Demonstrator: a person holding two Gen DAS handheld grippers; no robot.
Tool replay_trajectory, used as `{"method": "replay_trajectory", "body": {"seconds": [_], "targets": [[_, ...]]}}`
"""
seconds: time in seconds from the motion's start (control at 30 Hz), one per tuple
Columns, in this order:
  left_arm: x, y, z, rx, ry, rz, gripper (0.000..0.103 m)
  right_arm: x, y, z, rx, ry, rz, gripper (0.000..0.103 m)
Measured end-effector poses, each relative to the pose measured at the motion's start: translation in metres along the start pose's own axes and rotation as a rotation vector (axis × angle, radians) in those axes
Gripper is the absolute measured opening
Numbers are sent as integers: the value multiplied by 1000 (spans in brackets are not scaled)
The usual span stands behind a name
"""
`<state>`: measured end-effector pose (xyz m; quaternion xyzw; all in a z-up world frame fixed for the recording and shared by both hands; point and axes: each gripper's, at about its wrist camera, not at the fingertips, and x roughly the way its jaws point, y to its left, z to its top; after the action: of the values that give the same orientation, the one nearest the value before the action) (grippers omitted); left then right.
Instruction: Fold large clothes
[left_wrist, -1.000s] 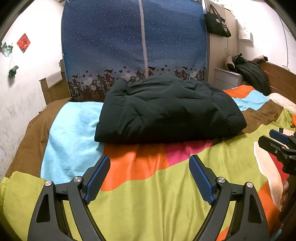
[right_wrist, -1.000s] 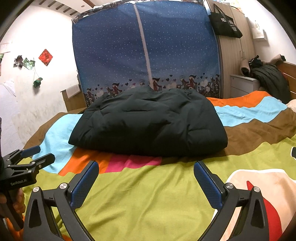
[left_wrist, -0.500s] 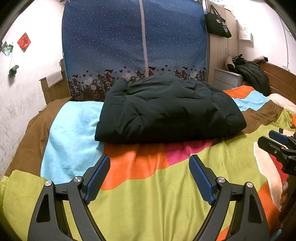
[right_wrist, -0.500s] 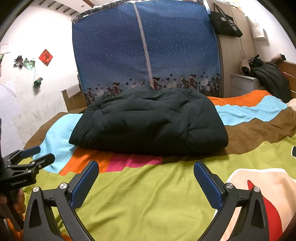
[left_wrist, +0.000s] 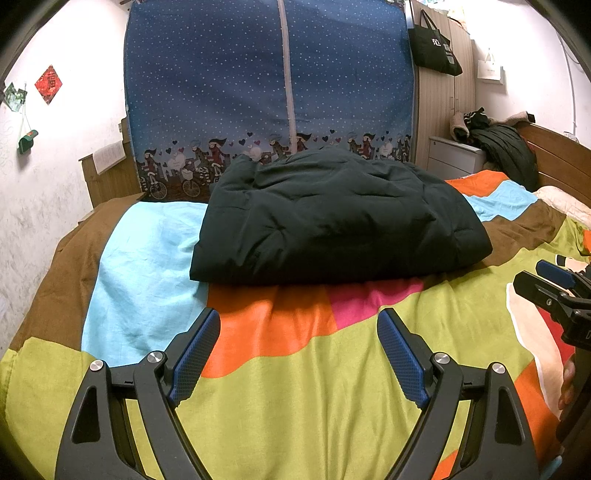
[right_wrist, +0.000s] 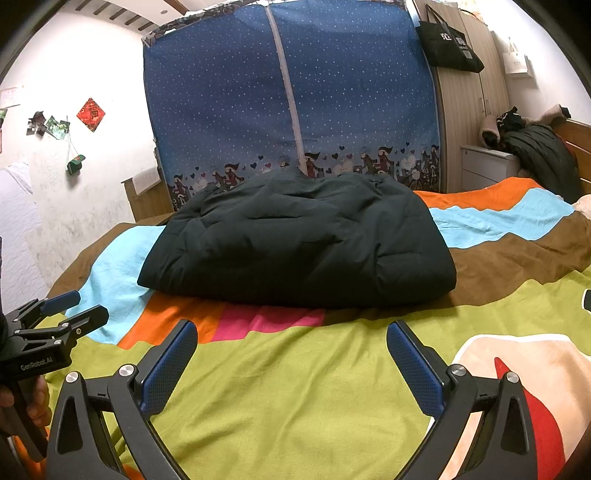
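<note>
A dark, puffy quilted jacket (left_wrist: 332, 221) lies folded into a thick rectangle on the far half of the bed (left_wrist: 295, 387). In the right wrist view the same jacket (right_wrist: 303, 247) sits straight ahead. My left gripper (left_wrist: 299, 350) hovers over the bedspread short of the jacket, jaws wide open with nothing between them. My right gripper (right_wrist: 291, 358) is likewise open and empty, a little back from the jacket's near edge. Each gripper shows at the edge of the other's view: the right gripper (left_wrist: 554, 284), the left gripper (right_wrist: 55, 314).
The bedspread is patterned in green, orange, pink, cyan and brown. A blue fabric wardrobe (left_wrist: 273, 92) stands behind the bed. A white nightstand (left_wrist: 454, 157) with a pile of dark clothes (left_wrist: 506, 151) is at the right, beside the wooden headboard (left_wrist: 561, 151). A black tote bag (left_wrist: 434, 48) hangs above.
</note>
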<state>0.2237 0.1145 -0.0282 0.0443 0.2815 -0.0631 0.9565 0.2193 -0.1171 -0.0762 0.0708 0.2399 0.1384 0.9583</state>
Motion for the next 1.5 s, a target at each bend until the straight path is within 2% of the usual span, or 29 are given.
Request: {"method": "replay_trajectory", "body": {"seconds": [1.5], "targets": [[0,0,-3,0,1,-2,83,1,-1,-3,12,2,0,103]]}}
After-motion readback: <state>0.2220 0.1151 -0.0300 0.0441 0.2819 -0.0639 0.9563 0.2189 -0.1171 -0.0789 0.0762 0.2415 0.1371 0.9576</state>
